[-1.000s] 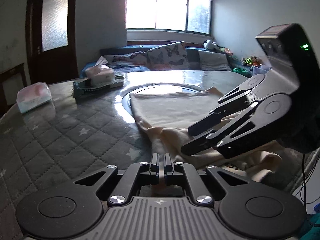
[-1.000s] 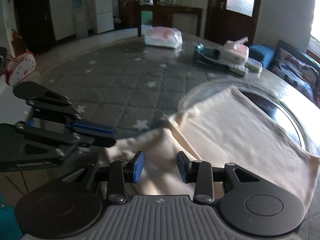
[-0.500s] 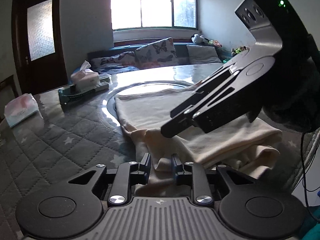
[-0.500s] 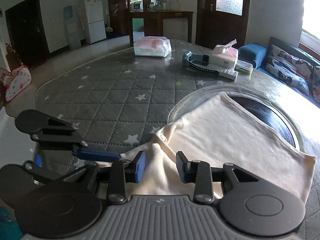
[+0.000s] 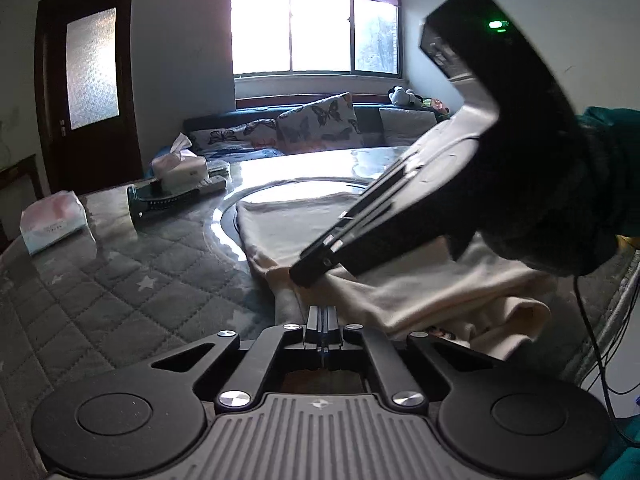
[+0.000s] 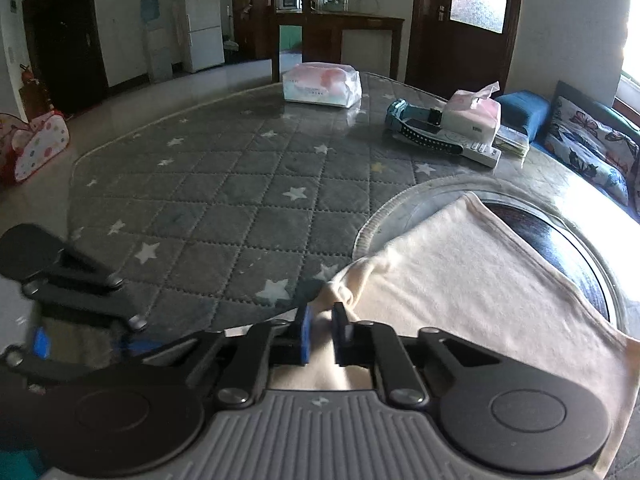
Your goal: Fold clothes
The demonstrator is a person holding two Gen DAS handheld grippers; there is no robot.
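A cream garment (image 5: 400, 280) lies part folded on the round table, over the glass turntable (image 6: 412, 208). My left gripper (image 5: 323, 312) sits at the near edge of the garment. Its jaws are closing to a thin line, and the cloth's edge runs in at the tips. In the right wrist view the left gripper (image 6: 138, 334) shows blurred at the lower left. My right gripper (image 6: 320, 320) is closing its blue pads onto a bunched corner of the garment (image 6: 460, 280). In the left wrist view the right gripper (image 5: 304, 276) slants down onto the cloth just beyond my left fingertips.
A tissue box (image 6: 474, 110) sits on a white remote beside a teal object (image 6: 404, 120) at the far side. A pink-white tissue pack (image 6: 322, 86) lies farther left. The quilted star cover (image 6: 240, 200) spans the table. A sofa (image 5: 320, 128) stands beyond, and a cable (image 5: 592, 320) hangs at the right edge.
Both grippers went from open to closed on the cloth. In the left wrist view the right gripper slid down and left, nearer my left fingertips.
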